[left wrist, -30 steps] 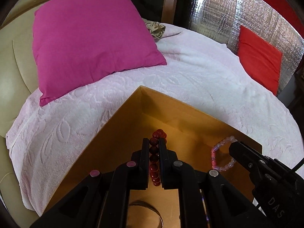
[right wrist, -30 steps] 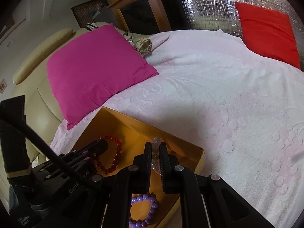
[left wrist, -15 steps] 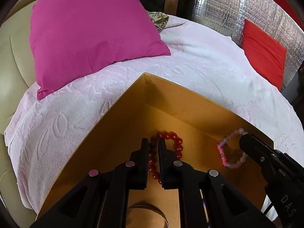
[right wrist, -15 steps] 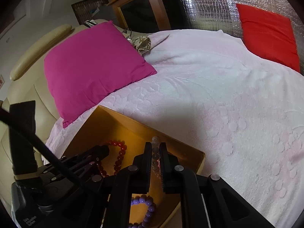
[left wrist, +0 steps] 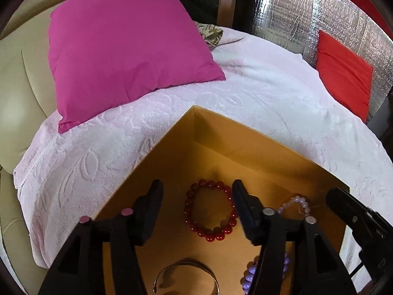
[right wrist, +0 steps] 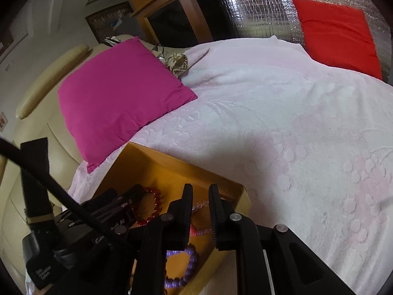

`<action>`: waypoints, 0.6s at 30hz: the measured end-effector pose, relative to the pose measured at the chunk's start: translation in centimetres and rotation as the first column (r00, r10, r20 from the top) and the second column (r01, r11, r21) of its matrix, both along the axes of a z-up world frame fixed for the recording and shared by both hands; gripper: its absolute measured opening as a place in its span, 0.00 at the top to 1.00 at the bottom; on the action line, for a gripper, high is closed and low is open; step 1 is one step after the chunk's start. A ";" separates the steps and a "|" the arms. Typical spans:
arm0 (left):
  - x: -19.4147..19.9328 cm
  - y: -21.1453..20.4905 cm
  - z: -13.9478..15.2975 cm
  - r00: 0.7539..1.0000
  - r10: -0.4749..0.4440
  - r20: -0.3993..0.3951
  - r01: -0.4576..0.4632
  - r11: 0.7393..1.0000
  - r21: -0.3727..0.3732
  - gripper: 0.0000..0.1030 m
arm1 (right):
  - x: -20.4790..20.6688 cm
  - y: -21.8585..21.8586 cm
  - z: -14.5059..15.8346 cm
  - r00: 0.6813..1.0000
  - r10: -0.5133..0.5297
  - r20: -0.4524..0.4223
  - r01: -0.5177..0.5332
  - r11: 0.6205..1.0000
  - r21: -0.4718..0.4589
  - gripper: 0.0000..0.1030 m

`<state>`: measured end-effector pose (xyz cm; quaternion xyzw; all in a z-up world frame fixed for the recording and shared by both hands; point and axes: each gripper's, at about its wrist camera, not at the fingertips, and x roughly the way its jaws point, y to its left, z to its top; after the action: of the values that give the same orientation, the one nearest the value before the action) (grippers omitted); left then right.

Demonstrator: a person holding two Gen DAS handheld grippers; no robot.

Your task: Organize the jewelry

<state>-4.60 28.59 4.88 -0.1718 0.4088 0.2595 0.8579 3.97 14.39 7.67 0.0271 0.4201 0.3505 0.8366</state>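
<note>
An open tan cardboard box (left wrist: 245, 145) sits on the pink bedspread. My left gripper (left wrist: 196, 186) is open above it, and the red bead bracelet (left wrist: 211, 210) lies flat on the box floor between its fingers. A pale pink bracelet (left wrist: 296, 202), a purple bead bracelet (left wrist: 248, 276) and a metal bangle (left wrist: 186, 274) also lie in the box. My right gripper (right wrist: 200, 191) hangs over the box (right wrist: 152, 164) with its jaws a little apart. The pink bracelet (right wrist: 200, 231) lies below them, loose. The red bracelet (right wrist: 153, 205) and purple bracelet (right wrist: 183, 268) show there too.
A magenta cushion (left wrist: 122, 56) leans on the cream headboard behind the box. A red cushion (left wrist: 343, 73) lies at the far right by a silver foil wall. The pink bedspread (right wrist: 282, 135) stretches right of the box. A wooden cabinet (right wrist: 176, 12) stands behind.
My left gripper opened and the red bracelet dropped flat into the box. My right gripper parted its jaws and the pink bracelet now lies in the box.
</note>
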 end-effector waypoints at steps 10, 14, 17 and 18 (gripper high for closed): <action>-2.7 -1.4 2.4 0.994 -0.001 0.112 0.002 1.000 -0.008 0.30 | -3.6 -5.2 1.7 0.999 -0.038 0.013 0.037 0.997 0.061 0.56; -6.3 -2.7 2.9 0.996 -0.003 0.087 0.008 0.998 -0.057 0.29 | -5.7 -7.5 2.4 0.998 -0.050 0.025 0.048 0.998 0.042 0.55; -10.1 -4.7 4.5 0.996 0.018 0.092 -0.020 1.000 0.021 0.29 | -8.3 -9.2 3.5 0.998 -0.034 0.044 0.033 0.999 0.025 0.55; -11.3 -5.5 5.2 0.995 0.017 0.098 -0.023 0.998 0.056 0.29 | -9.0 -9.6 3.9 0.998 -0.025 0.053 0.024 1.000 0.019 0.55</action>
<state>-15.85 23.09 10.09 -0.1641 0.3571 0.2708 0.8788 -4.99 4.79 11.56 0.0307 0.3940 0.3445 0.8515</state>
